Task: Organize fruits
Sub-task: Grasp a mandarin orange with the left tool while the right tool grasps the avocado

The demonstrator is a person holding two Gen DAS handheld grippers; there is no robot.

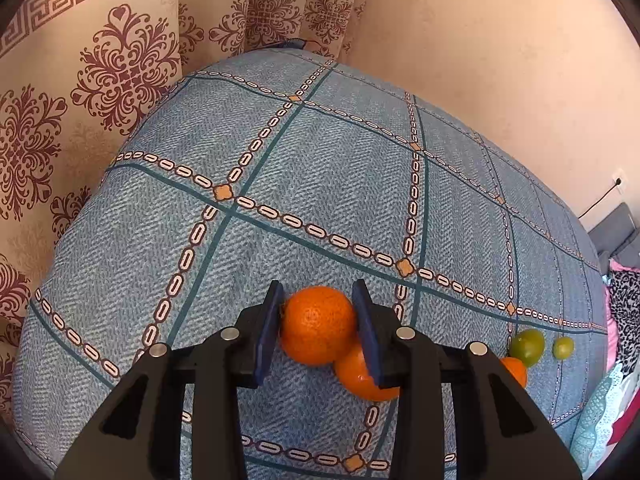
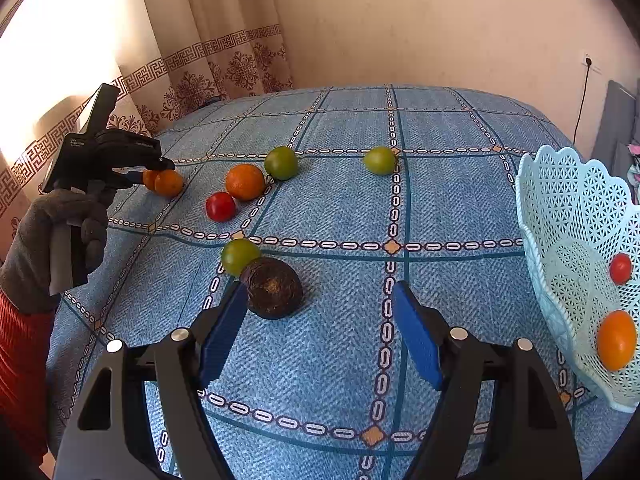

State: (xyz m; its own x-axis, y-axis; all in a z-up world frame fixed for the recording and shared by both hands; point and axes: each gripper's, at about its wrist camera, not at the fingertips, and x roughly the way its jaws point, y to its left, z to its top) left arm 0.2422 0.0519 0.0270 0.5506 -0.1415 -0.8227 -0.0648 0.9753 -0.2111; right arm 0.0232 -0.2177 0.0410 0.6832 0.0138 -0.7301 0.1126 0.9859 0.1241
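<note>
The left gripper [image 1: 318, 320] is closed on an orange [image 1: 318, 324] at lower centre of the left wrist view; both blue pads touch the fruit's sides. No earlier state is described here. A second orange [image 1: 362, 378] lies touching the first, just below and to its right, partly behind the right-hand pad. Further right in that view, a third orange [image 1: 516, 370] shows behind the gripper body, with a green fruit [image 1: 527, 346] just above it and a smaller-looking green fruit [image 1: 563, 347] beside that. All rest on a blue patterned bedspread [image 1: 320, 184]. In the right wrist view, the right gripper [image 2: 320, 320] stands open at lower centre with nothing between its pads; a dark brown round fruit [image 2: 272, 288] lies just beside the left-hand pad, and whether they touch cannot be told. A green fruit [image 2: 239, 256] touches the dark fruit at its upper left. At centre left lie a red fruit [image 2: 220, 206], an orange [image 2: 245, 181] and a green fruit [image 2: 281, 163] close together; a yellow-green fruit [image 2: 380, 161] lies apart at upper centre. At the right edge, a pale blue lattice basket [image 2: 568, 216] holds a red fruit [image 2: 620, 268] and an orange fruit [image 2: 616, 340]. A gloved hand [image 2: 60, 232] holds the left gripper at the left edge.
</note>
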